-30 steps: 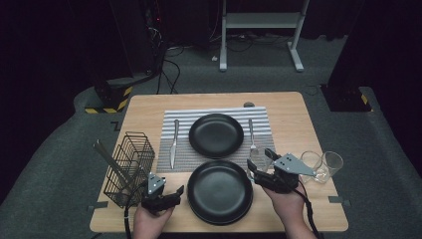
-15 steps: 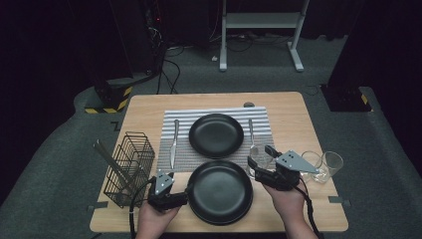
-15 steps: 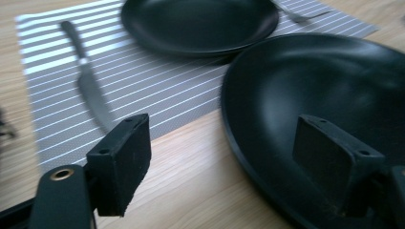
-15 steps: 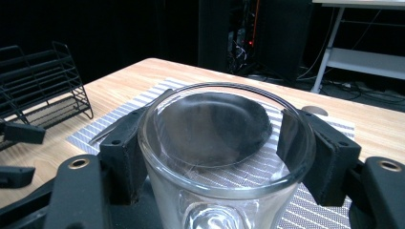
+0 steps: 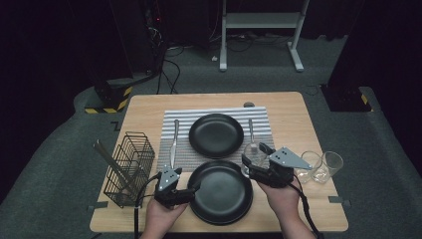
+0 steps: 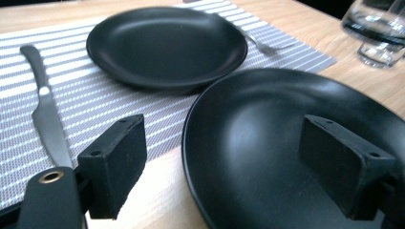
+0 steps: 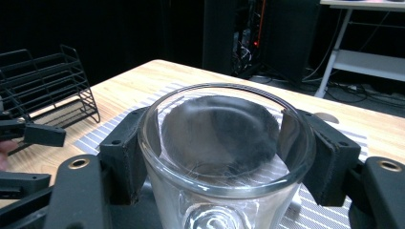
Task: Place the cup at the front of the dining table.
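Two black plates lie on the table: the near plate (image 5: 221, 191) (image 6: 286, 143) on bare wood and the far plate (image 5: 216, 134) (image 6: 167, 43) on a striped placemat (image 5: 184, 159). My left gripper (image 5: 195, 188) (image 6: 229, 167) is open, with the near plate's left rim between its jaws, one jaw outside and one over the dish. To the right of that plate, my right gripper (image 5: 252, 162) (image 7: 224, 152) is shut on a clear glass (image 5: 250, 155) (image 7: 224, 138), which stands upright with a jaw pressed to each side.
A knife (image 5: 174, 142) (image 6: 45, 114) lies left of the far plate and a fork (image 5: 251, 129) (image 6: 267, 45) right of it. Two more glasses (image 5: 321, 167) (image 6: 377, 28) stand at the right edge. At the left sits a wire basket (image 5: 129, 167) (image 7: 43, 86).
My left gripper has slid right and forward until its jaws straddle the near plate's rim. The right gripper with the glass has barely shifted.
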The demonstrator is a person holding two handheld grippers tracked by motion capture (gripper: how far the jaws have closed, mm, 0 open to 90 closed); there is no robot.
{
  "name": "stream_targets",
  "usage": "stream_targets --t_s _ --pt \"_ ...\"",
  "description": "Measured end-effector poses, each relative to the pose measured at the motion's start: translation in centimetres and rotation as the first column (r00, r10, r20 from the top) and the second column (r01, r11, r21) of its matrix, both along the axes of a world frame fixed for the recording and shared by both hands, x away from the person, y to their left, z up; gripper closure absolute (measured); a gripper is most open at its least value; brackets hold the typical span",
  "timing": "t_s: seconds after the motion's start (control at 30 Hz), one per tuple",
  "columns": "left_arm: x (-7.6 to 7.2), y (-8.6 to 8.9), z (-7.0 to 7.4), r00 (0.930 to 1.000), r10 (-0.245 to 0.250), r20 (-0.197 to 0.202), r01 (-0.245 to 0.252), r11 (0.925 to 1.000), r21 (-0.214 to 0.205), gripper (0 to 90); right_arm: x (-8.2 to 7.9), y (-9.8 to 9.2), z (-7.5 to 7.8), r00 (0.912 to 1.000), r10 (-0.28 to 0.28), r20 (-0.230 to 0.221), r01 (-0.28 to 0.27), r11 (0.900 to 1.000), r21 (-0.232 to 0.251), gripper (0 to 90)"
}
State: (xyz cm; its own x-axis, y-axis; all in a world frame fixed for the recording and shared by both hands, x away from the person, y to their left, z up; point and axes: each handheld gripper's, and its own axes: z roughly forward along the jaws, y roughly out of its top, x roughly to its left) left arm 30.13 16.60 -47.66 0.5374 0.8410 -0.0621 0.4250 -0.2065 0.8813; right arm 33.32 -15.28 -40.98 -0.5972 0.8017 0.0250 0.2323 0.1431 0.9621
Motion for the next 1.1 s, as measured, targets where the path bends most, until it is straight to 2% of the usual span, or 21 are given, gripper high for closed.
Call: stream_targets --t_s 0.17,0.27,0.53,0.67,0.97,1.1 --pt "0.4 -0.4 -0.2 0.9999 -0.01 -0.008 0.01 0.9999 -0.008 18.6 0.1 1.2 0.1 0.9998 0.021 0.005 -0.021 0.9998 -0.002 28.3" --pt "0.4 -0.7 -0.2 0.9997 -0.024 0.007 0.024 0.9995 -0.018 17.8 0.1 1.7 0.1 0.9994 0.033 0.005 -0.033 0.9994 0.005 28.3" --pt "0.1 -2.0 0.3 0.9978 -0.058 0.034 0.058 0.9983 -0.009 15.2 0.2 3.1 0.1 0.9983 0.058 0.005 -0.058 0.9983 0.0 28.3" --pt "0.2 -2.5 0.5 0.9966 -0.077 0.029 0.078 0.9965 -0.03 15.4 0.2 3.8 0.2 0.9976 0.069 0.004 -0.069 0.9976 -0.008 28.3" --pt "0.3 -3.3 0.6 0.9934 -0.099 0.059 0.102 0.9936 -0.05 15.3 0.2 5.3 0.5 0.9947 0.102 0.009 -0.102 0.9947 -0.014 28.3" --pt "0.4 -3.5 0.5 0.9931 -0.104 0.055 0.107 0.9923 -0.062 15.3 0.3 6.0 0.3 0.9934 0.115 0.002 -0.115 0.9933 -0.013 28.3"
